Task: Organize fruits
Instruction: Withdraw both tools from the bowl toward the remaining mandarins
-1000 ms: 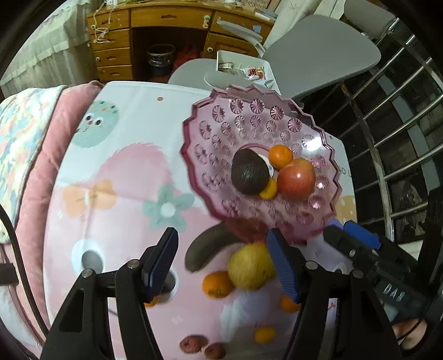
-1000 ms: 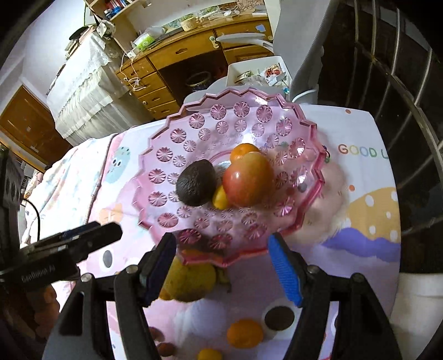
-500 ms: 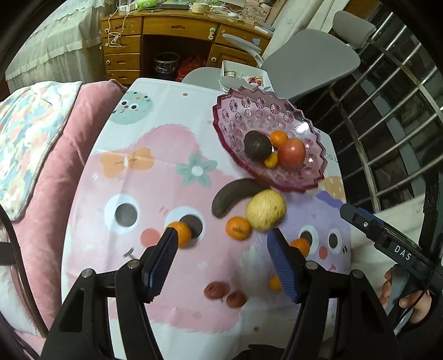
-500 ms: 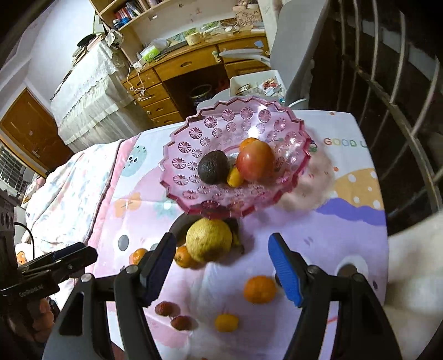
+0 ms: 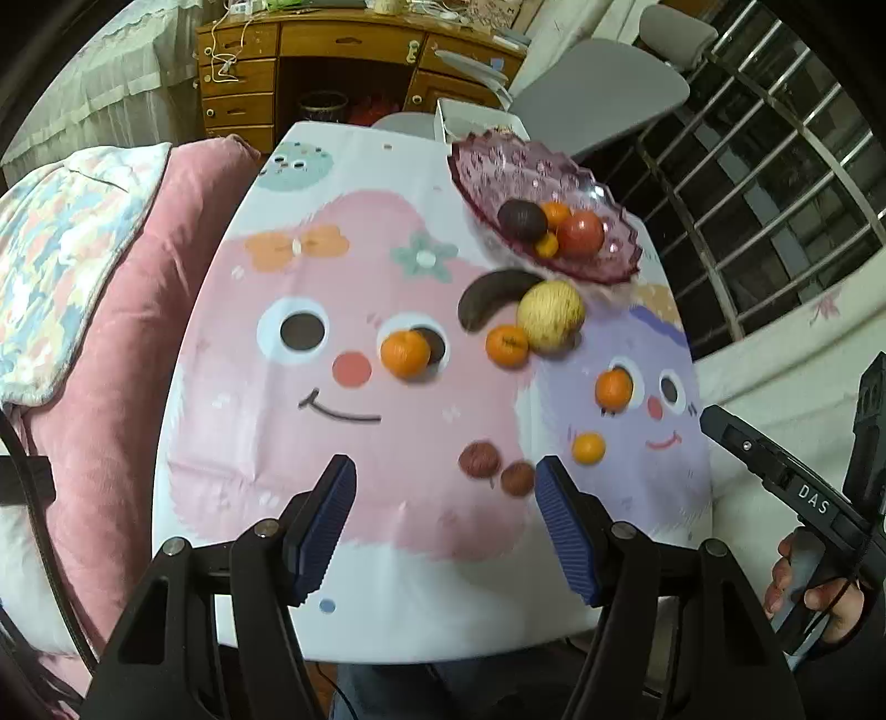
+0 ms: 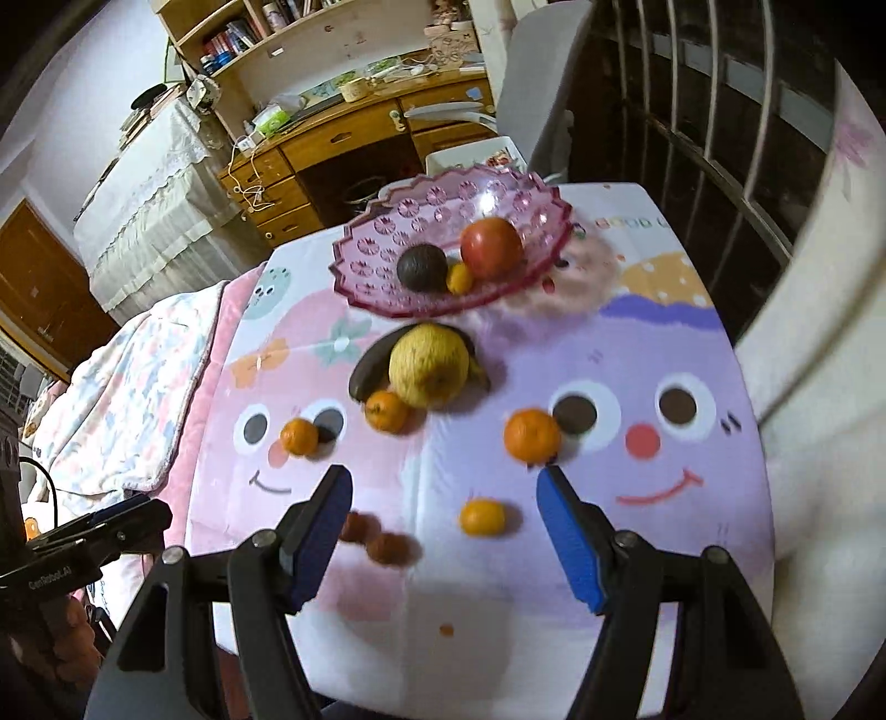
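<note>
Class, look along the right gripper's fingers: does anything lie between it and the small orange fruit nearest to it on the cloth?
Nothing visible does. The right gripper is open and holds nothing, and the small orange fruit lies on bare tablecloth between its fingers' line. The two brown fruits sit off to the left, apart from it.

Left hand-held gripper (image 5: 443, 520) and right hand-held gripper (image 6: 443, 531) both gape, empty.

The bowl (image 6: 382, 260) is translucent pink plastic or glass, glossy, with embossed rosettes. The tablecloth (image 5: 277, 443) is matt printed fabric. Gripper pads (image 5: 321, 526) are ribbed blue rubber on matt black plastic arms. The desk (image 5: 343, 50) is varnished wood.
</note>
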The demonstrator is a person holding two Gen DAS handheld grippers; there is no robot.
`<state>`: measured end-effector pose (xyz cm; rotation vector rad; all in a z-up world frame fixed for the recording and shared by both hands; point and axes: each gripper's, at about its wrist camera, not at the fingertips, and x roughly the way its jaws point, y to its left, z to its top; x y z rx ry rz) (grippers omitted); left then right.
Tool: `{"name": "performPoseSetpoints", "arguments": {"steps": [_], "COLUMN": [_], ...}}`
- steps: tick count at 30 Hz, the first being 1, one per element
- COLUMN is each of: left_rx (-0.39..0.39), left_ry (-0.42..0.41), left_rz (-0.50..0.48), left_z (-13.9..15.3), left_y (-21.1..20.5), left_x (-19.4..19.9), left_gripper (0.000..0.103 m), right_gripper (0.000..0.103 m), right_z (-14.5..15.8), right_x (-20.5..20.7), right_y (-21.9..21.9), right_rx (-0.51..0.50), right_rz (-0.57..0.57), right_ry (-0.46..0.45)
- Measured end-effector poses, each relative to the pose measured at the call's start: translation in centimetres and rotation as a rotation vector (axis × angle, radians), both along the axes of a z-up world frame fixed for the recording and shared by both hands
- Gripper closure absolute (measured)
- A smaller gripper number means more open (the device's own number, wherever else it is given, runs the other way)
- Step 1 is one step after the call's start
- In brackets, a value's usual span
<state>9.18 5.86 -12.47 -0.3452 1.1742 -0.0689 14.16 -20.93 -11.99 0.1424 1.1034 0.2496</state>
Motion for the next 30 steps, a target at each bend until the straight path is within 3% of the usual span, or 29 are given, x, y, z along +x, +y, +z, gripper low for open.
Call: {"name": "performPoseSetpoints", "arguments": {"steps": [6, 16, 23, 30], "left_rx": [0.004, 0.017, 0.05, 0.106], "left_ry": [0.005, -0.018, -0.057, -0.041], "left_rz": [-0.039, -0.085, -0.111, -0.161], "left_z": [-0.5, -1.8, -3.8, -6.3], "left_y": [-0.4, -1.6, -3.5, -6.0], "left_x": [-1.0, 0.4, 3.2, 7.2], "left_gripper": [0.037, 0.026, 0.02, 0.017], "right_gripper": [0.033, 0.033, 0.033, 0.033], "right_z": [-0.9, -2.4, -4.4, -7.2], "right_x": [-2.9, -4.5, -3.8, -1.1], "right_y": [-0.2, -1.3, -2.3, -3.3], "right_rx": [0.008, -0.019, -0.031, -0.026], "right_rz": [-0.034, -0.067, -0.041, -0.017], "right_ry": [0.018, 0.0, -0.06, -0.09]}}
